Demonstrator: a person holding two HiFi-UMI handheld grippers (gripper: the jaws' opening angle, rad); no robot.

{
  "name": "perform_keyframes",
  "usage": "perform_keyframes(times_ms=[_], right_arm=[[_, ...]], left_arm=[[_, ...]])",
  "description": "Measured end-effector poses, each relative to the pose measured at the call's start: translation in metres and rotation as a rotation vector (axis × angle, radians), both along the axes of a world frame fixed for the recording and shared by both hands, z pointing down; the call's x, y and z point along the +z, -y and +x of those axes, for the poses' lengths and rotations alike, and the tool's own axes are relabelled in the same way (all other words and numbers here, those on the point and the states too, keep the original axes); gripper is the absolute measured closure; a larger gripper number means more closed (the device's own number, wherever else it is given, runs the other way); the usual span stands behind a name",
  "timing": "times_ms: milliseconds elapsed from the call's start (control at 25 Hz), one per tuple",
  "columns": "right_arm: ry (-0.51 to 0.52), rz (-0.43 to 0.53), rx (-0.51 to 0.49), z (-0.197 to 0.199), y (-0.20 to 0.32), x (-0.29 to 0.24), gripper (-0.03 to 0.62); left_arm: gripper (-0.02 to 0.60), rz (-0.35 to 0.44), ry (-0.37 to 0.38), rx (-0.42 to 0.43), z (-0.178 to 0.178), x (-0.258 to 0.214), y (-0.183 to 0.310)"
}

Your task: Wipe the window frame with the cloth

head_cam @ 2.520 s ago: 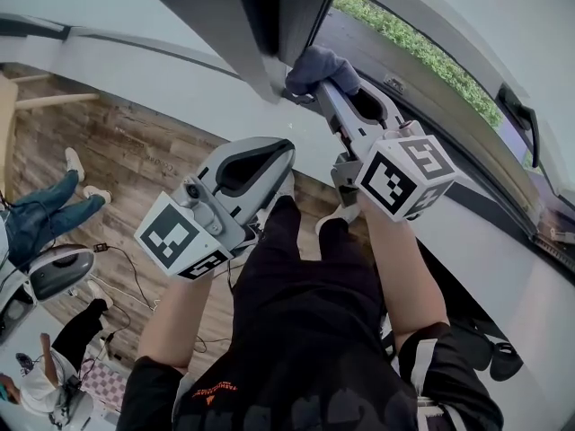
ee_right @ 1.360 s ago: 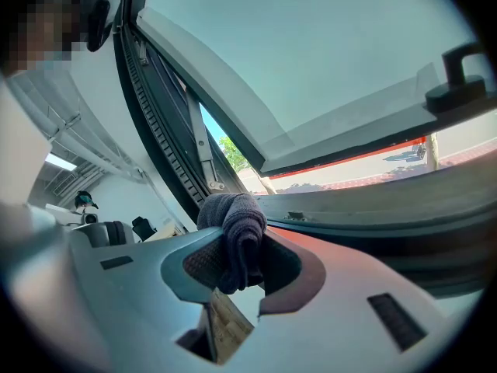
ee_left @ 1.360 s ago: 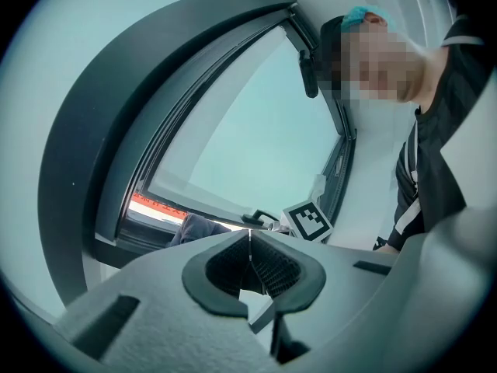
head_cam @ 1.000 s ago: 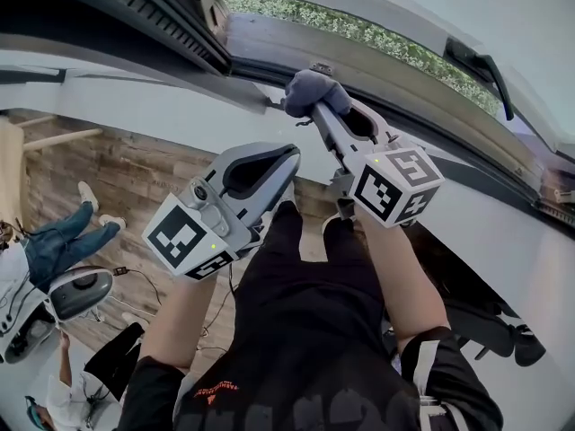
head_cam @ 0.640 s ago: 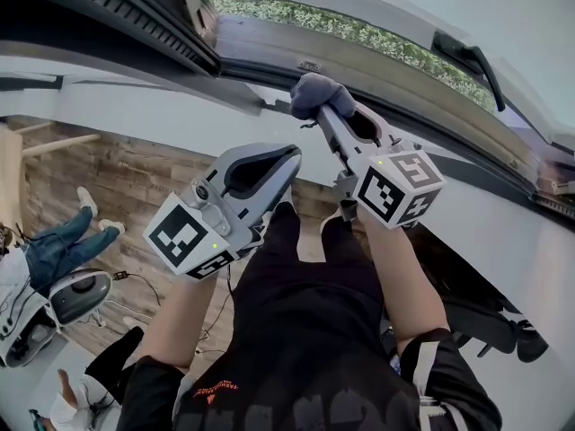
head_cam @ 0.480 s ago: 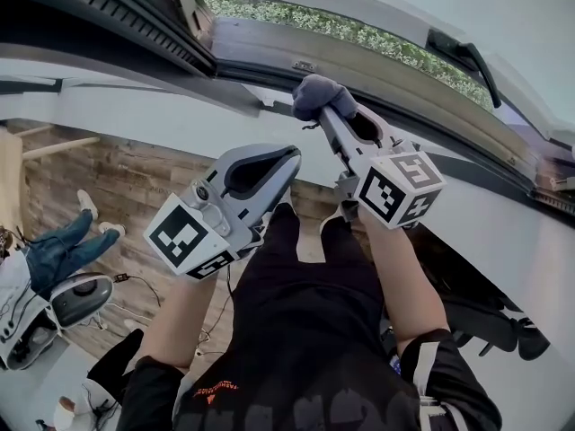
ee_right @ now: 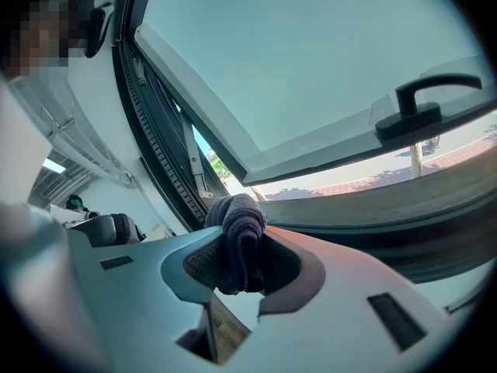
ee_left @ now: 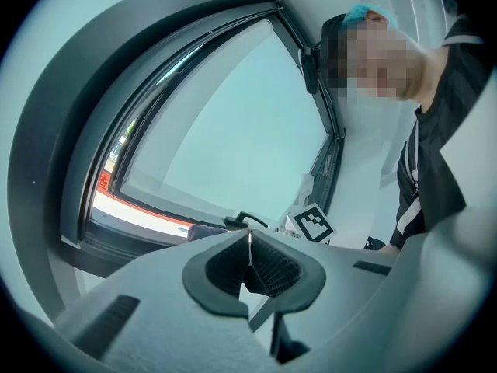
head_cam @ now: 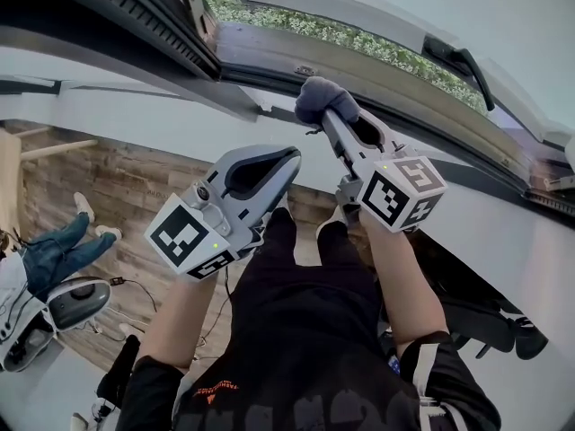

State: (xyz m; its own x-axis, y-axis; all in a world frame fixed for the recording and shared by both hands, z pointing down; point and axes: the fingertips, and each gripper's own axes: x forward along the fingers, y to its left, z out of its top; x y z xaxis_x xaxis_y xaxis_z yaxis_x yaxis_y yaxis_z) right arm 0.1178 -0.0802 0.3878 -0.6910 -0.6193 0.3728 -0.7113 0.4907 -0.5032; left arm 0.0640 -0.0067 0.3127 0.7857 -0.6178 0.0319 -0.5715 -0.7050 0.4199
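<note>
My right gripper point(head_cam: 329, 113) is shut on a bunched dark grey cloth point(head_cam: 323, 98), which it holds against the lower rail of the dark window frame point(head_cam: 377, 83). In the right gripper view the cloth point(ee_right: 241, 231) bulges out between the jaws, with the window frame point(ee_right: 435, 208) just behind it. My left gripper point(head_cam: 286, 162) hangs lower and to the left, away from the window, its jaws together with nothing in them. In the left gripper view the left gripper point(ee_left: 249, 243) is shut, and the window frame point(ee_left: 101, 235) lies beyond it.
The opened window sash point(head_cam: 359, 12) tilts outward, its black handle point(head_cam: 458, 61) at the right. A white wall point(head_cam: 135, 106) runs below the frame. A wooden floor point(head_cam: 117, 196) lies far below, with a person's legs in jeans point(head_cam: 54, 254) and a grey machine point(head_cam: 63, 303) at left.
The right gripper and the cloth have slid to the right along the lower frame rail since the earliest frame. The left gripper has stayed where it was.
</note>
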Motion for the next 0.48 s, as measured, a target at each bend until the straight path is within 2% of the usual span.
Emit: perform_keyframes(times_ms=[480], right_arm=[[0.027, 0.072, -0.058, -0.049, 0.004, -0.05, 0.497]], left_arm=[[0.557, 0.041, -0.01, -0.074, -0.051, -0.022, -0.001]])
